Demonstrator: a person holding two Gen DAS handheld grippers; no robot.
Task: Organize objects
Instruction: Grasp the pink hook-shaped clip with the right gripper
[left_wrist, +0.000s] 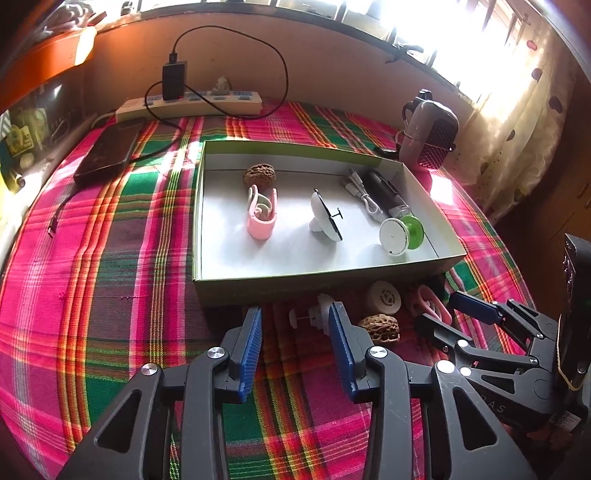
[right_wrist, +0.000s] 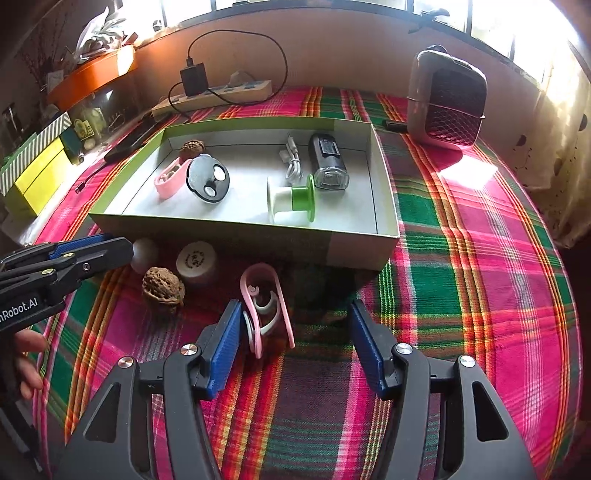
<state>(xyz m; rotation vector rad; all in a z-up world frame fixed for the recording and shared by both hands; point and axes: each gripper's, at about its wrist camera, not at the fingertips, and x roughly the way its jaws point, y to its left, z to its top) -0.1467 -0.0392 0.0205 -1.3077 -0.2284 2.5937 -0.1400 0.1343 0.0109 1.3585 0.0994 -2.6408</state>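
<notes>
A shallow open cardboard box (left_wrist: 314, 280) (right_wrist: 354, 251) sits on the plaid cloth. It holds a walnut (left_wrist: 259, 175), a pink clip (left_wrist: 261, 218), a white suction holder (left_wrist: 325, 218), a white cable, a black bike light (right_wrist: 327, 162) and a green-white spool (left_wrist: 400, 234) (right_wrist: 291, 201). In front of the box lie a second walnut (left_wrist: 380, 328) (right_wrist: 162, 290), a white round cap (left_wrist: 384, 297) (right_wrist: 195, 260), a white suction piece (left_wrist: 314, 315) and a pink clip (right_wrist: 264, 306). My left gripper (left_wrist: 295, 321) is open beside the suction piece. My right gripper (right_wrist: 293, 317) is open around the pink clip.
A power strip (left_wrist: 192, 105) with a black charger and cable lies at the back. A dark power bank (left_wrist: 107, 151) lies left of the box. A grey-maroon speaker-like case (right_wrist: 447, 107) stands at the back right. Yellow boxes (right_wrist: 40, 173) sit at the left.
</notes>
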